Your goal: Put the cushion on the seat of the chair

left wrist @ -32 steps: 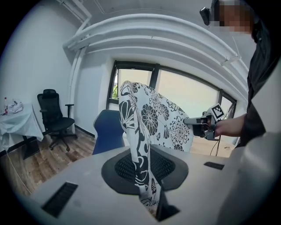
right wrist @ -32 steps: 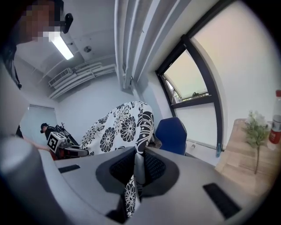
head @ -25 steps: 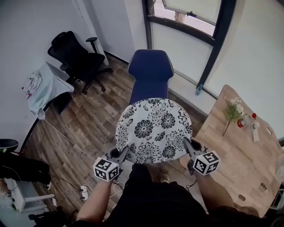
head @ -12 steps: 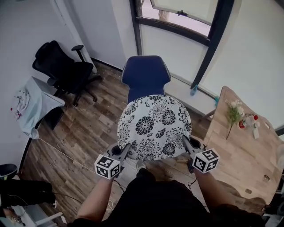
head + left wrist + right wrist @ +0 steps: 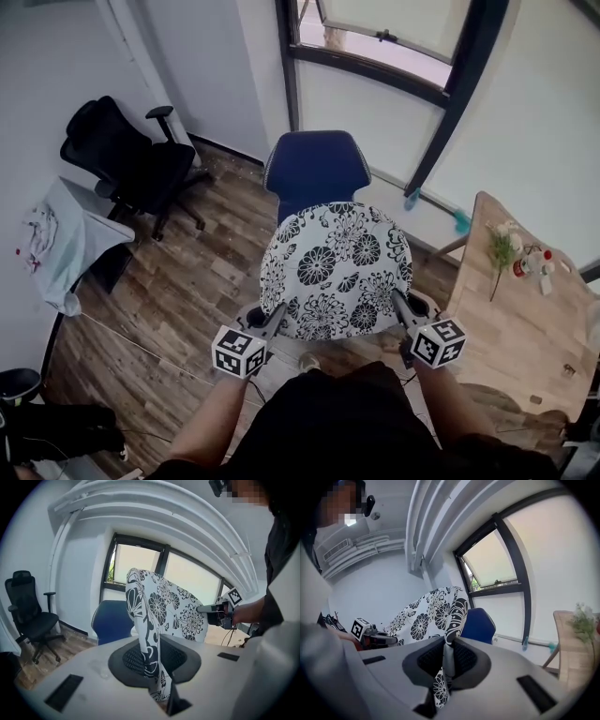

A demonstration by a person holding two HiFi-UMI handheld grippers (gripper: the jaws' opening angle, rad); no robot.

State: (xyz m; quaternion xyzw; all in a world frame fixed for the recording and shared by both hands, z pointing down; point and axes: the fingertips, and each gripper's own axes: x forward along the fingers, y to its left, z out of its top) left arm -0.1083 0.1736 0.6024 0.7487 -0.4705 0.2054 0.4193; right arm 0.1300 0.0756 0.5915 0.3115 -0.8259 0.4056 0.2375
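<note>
A round white cushion with black flowers (image 5: pixel 337 270) hangs flat between my two grippers, just in front of the blue chair (image 5: pixel 317 169). My left gripper (image 5: pixel 273 323) is shut on the cushion's near left edge (image 5: pixel 151 663). My right gripper (image 5: pixel 401 309) is shut on the near right edge (image 5: pixel 447 660). The cushion covers most of the chair's seat from the head view; only the blue backrest shows beyond it. In the left gripper view the blue chair (image 5: pixel 112 620) stands behind the cushion. The right gripper view shows the blue chair (image 5: pixel 478 625) past the fabric.
A black office chair (image 5: pixel 127 164) stands at the far left by the wall. A table with a pale cloth (image 5: pixel 61 239) is at the left. A wooden table (image 5: pixel 516 328) with a small plant (image 5: pixel 503 251) and bottles is at the right. A window wall (image 5: pixel 412 103) rises behind the blue chair.
The cushion and both grippers have shifted slightly right and toward the blue chair. The grip on both edges is unchanged.
</note>
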